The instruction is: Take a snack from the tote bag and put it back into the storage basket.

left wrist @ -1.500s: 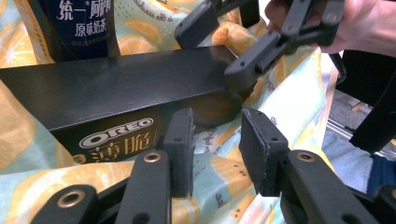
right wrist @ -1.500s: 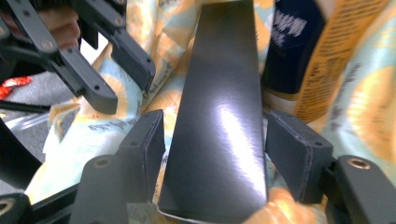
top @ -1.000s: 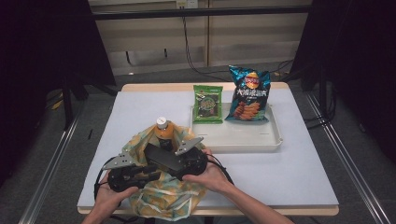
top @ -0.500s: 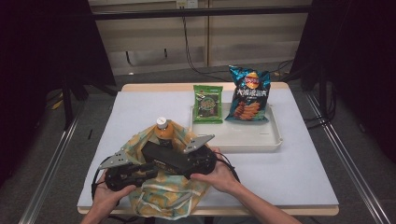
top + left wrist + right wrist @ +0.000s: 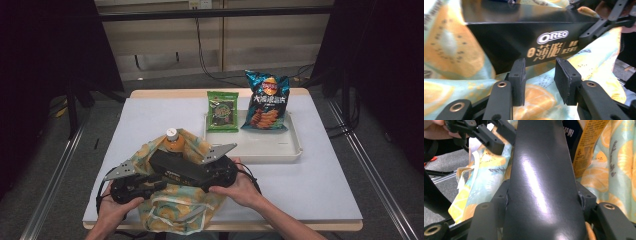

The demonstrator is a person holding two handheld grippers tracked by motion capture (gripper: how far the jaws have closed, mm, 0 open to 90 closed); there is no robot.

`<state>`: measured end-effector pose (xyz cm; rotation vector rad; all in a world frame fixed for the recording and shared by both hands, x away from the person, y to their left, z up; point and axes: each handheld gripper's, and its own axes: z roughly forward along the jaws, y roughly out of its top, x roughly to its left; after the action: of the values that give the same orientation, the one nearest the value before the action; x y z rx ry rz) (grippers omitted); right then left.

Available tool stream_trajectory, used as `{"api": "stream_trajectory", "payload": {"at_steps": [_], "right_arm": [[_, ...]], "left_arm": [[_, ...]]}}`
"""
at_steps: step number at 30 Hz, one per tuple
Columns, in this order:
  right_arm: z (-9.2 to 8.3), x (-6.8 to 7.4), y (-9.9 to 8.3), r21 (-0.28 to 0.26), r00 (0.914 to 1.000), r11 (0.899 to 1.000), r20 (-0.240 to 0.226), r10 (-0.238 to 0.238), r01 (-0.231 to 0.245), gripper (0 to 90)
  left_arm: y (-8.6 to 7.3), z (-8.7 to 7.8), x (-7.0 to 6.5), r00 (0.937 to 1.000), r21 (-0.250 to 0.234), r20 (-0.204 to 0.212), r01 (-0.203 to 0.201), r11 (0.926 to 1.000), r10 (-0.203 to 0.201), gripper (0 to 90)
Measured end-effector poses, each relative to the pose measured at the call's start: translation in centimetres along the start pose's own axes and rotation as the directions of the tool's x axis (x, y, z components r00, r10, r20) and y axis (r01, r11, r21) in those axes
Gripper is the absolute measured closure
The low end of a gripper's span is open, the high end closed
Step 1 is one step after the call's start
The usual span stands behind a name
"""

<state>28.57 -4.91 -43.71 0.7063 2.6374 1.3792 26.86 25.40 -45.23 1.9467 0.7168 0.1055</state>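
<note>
Dark curtains are hanging on both sides of the room, with cables trailing down a pale wall at the back, and a white-covered surface [image 5: 150, 120] is sitting in the middle. Near the person's edge, a fruit-print fabric bag [image 5: 175, 210] is lying open, and a bottle with an orange body and a pale cap [image 5: 171, 140] is standing up in it at the far side.

Main thing here is the black Oreo box [image 5: 177, 167]. It's hovering right over the bag's opening, lying roughly level, with its long side running left to right. The right gripper [image 5: 207, 175] is clamping one end of it; in the right gripper view the fingers [image 5: 499, 202] are pressing on both sides of the box [image 5: 541, 182], so that's a solid pinch. Those jaws have just been closing a bit, with the box between them.

The left gripper [image 5: 150, 182] is sitting just in front of the box. In the left gripper view its fingers [image 5: 517, 82] are standing partly spread, with bag fabric [image 5: 541, 97] showing in the gap, and the box [image 5: 529, 42] is just past the tips. Can't tell whether they're actually pinching the cloth.

Further back, a white tray [image 5: 260, 147] is holding a green snack packet [image 5: 222, 111] and a blue chip bag [image 5: 266, 100], both propped up side by side, well apart from the bag.
</note>
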Motion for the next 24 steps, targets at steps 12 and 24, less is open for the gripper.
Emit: {"api": "stream_trajectory", "payload": {"at_steps": [12, 24], "right_arm": [[-1.8, 0.4, -0.2, -0.020, 0.9999, 1.000, -0.003, -0.016, 0.016, 43.0], [-2.4, 0.6, 1.5, -0.090, 0.9990, 0.995, -0.022, -0.040, 0.038, 43.1]], "left_arm": [[0.1, -0.4, -0.1, 0.9996, -0.022, 0.023, -0.016, 0.9996, 0.016, 59.7], [0.3, -0.2, -1.4, 0.9964, -0.015, 0.042, -0.072, 0.9973, 0.073, 48.1]]}}
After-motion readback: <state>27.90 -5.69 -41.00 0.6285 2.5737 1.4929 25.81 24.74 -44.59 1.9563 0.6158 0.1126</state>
